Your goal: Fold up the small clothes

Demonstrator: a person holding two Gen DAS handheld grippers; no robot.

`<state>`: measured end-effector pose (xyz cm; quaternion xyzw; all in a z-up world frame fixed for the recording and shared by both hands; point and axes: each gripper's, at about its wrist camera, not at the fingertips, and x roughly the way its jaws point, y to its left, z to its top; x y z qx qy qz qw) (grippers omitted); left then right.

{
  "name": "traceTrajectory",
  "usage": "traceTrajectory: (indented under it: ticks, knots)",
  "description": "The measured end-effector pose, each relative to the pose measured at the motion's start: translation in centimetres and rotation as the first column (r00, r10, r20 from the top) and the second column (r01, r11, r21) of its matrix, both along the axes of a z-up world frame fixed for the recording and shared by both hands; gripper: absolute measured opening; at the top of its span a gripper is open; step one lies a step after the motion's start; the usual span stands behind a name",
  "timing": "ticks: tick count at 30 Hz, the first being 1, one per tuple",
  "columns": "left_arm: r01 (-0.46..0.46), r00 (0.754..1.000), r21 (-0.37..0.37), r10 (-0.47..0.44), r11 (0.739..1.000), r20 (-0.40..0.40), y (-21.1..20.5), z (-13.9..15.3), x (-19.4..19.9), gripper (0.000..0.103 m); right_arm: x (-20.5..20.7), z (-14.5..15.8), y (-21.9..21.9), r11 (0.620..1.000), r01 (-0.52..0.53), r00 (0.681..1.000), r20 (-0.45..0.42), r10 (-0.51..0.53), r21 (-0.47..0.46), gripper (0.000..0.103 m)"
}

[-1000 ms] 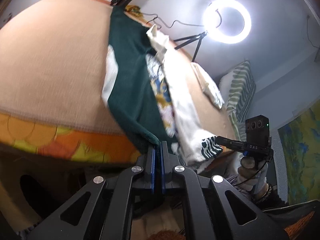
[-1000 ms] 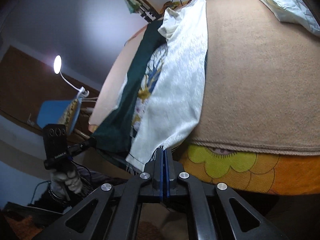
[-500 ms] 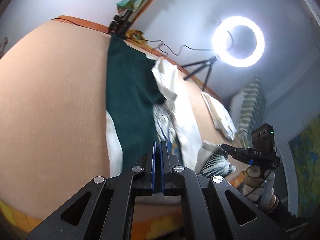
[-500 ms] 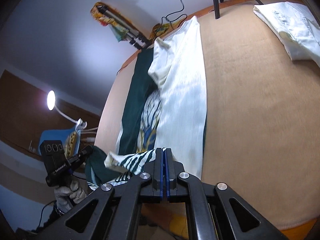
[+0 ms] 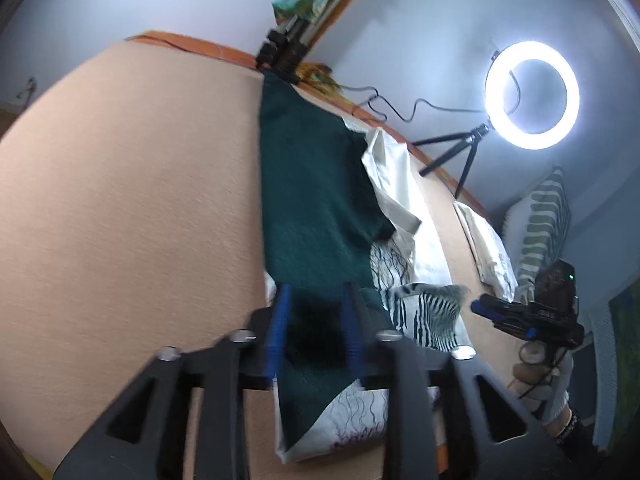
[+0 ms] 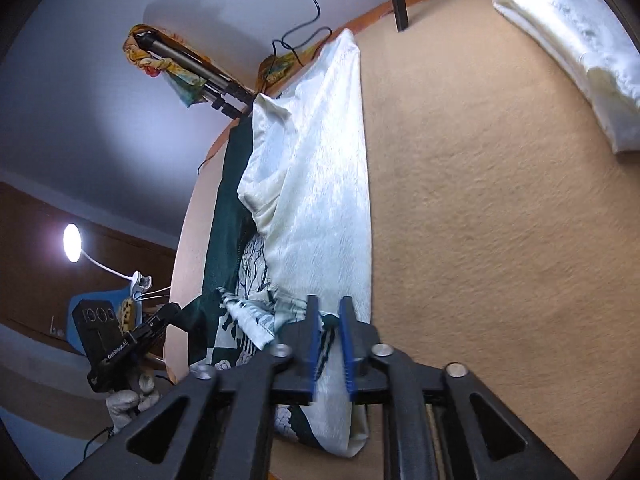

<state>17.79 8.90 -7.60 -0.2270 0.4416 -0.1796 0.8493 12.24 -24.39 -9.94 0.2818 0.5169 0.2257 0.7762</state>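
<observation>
A garment, dark green (image 5: 316,200) on one half and white (image 6: 320,208) on the other, with a printed lining, lies lengthwise on the beige blanket (image 5: 132,208). Its near hem is folded back onto it, showing a striped lining (image 5: 428,312). My left gripper (image 5: 314,332) is open over the green near edge. My right gripper (image 6: 329,348) is open over the white near edge, the cloth lying between its pads. The right gripper also shows in the left wrist view (image 5: 528,316), and the left one in the right wrist view (image 6: 120,344).
A folded white cloth (image 6: 576,56) lies at the far right of the bed. A ring light on a tripod (image 5: 532,92) stands at the far edge. A striped pillow (image 5: 544,220) is at the right. A second tripod (image 6: 196,68) is at the head.
Both grippers carried the garment's near hem up from the bed edge, folding it back over the garment, then opened and let go of it.
</observation>
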Motion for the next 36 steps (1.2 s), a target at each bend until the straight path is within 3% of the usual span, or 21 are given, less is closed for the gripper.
traceTrajectory:
  ticks: [4,10,15,19,25,27,29,36]
  knots:
    - [0.014,0.999,0.037,-0.015,0.999,0.031,0.4,0.2,-1.1,0.029,-1.1,1.2,-0.5,0.995,-0.015,0.995,0.095,0.024,-0.094,0.031]
    - [0.060,0.998,0.102,-0.060,0.993,-0.002,-1.1,-1.5,-1.5,0.029,-1.1,0.6,1.9,0.973,-0.079,0.985,0.131,0.109,-0.215,0.031]
    - [0.105,0.992,0.183,-0.116,0.977,0.050,-2.8,-0.5,-1.4,0.029,-2.0,2.1,5.4,0.907,-0.120,0.948,0.224,0.226,-0.404,0.031]
    - [0.104,0.988,0.203,-0.125,0.974,0.095,-3.0,1.2,0.1,0.029,-1.9,3.1,7.0,0.868,-0.126,0.925,0.259,0.278,-0.481,0.031]
    - [0.116,0.983,0.216,-0.142,0.970,0.112,-3.0,3.2,4.3,0.029,1.1,4.8,6.3,0.864,-0.093,0.927,0.275,0.257,-0.494,0.032]
    - [0.120,0.983,0.185,-0.142,0.975,0.116,-3.0,3.7,5.9,0.037,2.6,5.3,5.8,0.866,-0.083,0.929,0.275,0.246,-0.492,0.032]
    - [0.132,0.983,0.140,-0.148,0.981,0.109,-3.3,3.9,7.9,0.053,4.3,5.6,5.4,0.869,-0.077,0.933,0.272,0.236,-0.489,0.032]
    - [0.183,0.977,0.060,-0.188,0.981,0.102,-7.7,3.1,15.9,0.055,9.8,4.5,6.3,0.886,-0.100,0.940,0.249,0.234,-0.454,0.032]
